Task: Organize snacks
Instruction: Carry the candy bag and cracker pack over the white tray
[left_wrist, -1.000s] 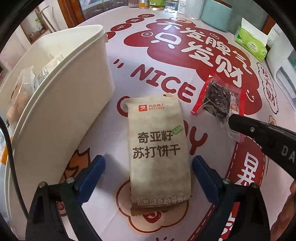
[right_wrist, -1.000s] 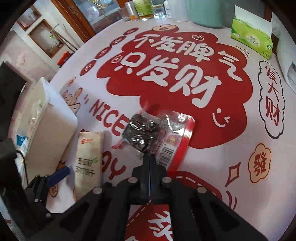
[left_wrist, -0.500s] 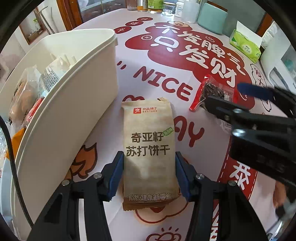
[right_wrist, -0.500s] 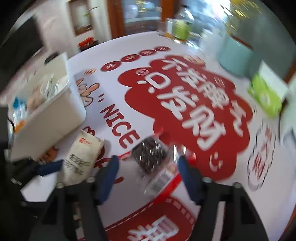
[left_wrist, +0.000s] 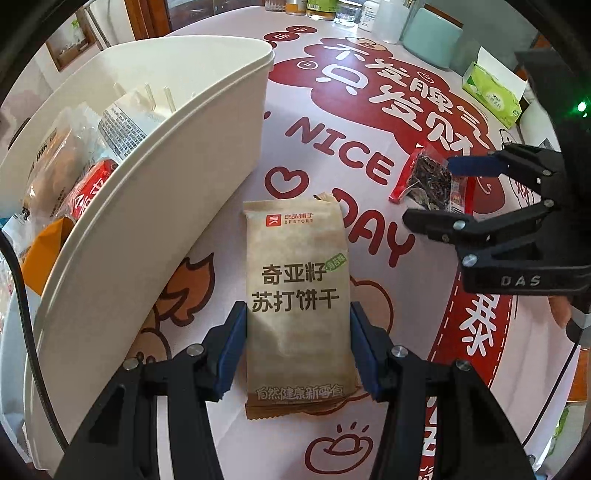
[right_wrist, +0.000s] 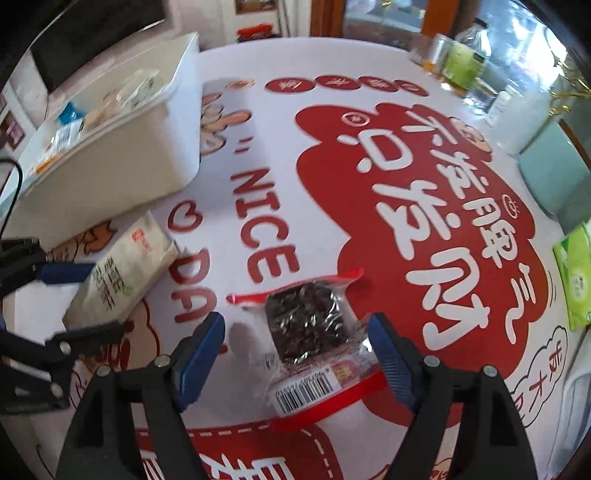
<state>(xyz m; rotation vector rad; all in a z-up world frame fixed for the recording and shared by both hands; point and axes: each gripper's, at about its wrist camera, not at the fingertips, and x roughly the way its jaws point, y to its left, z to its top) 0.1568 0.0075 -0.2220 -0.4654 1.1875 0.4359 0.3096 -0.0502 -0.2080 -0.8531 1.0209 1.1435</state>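
Note:
A tan cracker pack lies on the printed tablecloth, and my left gripper is shut on its lower half, blue pads against both long sides. The pack also shows in the right wrist view. A red-edged clear packet of dark snack lies further right. My right gripper is open wide, its blue pads on either side of the packet and apart from it. In the left wrist view the right gripper straddles the packet.
A white bin holding several snack packs stands left of the cracker pack, also in the right wrist view. A green tissue box, a teal container and bottles stand along the far table edge.
My left gripper closed from wide open onto the cracker pack. My right gripper went from shut to wide open and swung around the dark snack packet.

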